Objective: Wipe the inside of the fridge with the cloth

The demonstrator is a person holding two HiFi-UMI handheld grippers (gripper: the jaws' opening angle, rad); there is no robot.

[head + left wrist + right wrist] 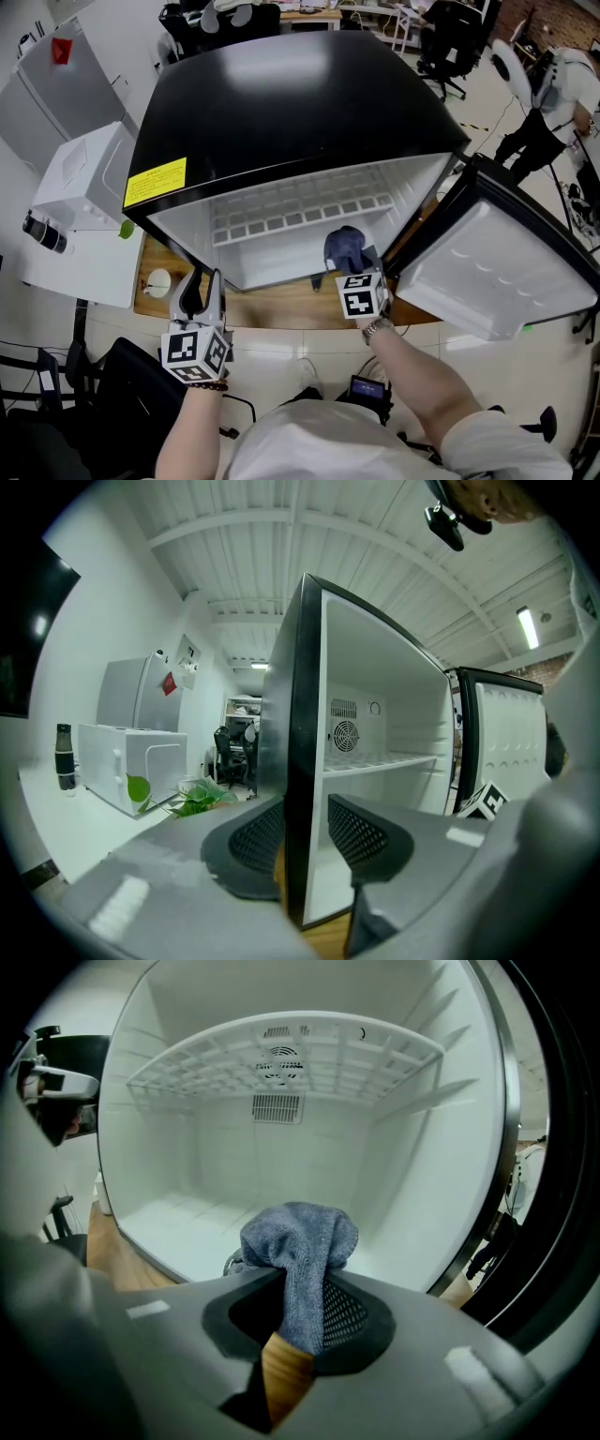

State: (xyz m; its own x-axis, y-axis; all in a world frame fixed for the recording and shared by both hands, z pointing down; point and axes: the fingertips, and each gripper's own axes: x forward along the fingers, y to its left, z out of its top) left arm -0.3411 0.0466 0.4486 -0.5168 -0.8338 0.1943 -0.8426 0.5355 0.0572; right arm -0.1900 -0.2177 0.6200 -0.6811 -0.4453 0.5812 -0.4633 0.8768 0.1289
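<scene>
The black mini fridge (281, 94) stands on a wooden table (281, 307) with its door (487, 267) swung wide to the right. Its white inside holds a wire shelf (300, 211). My right gripper (354, 267) is at the lower front of the opening, shut on a blue-grey cloth (345, 246). In the right gripper view the cloth (302, 1237) bunches out over the gripper (300, 1312), above the fridge floor (187, 1222). My left gripper (203, 278) is at the fridge's left front corner. There my left gripper (305, 832) clasps the edge of the left wall (302, 714) from both sides.
A white appliance (89, 178), a dark bottle (45, 234) and a green plant leaf (127, 229) stand left of the fridge. A small white round object (157, 281) sits on the table's left end. Office chairs and a person (553, 103) are further back.
</scene>
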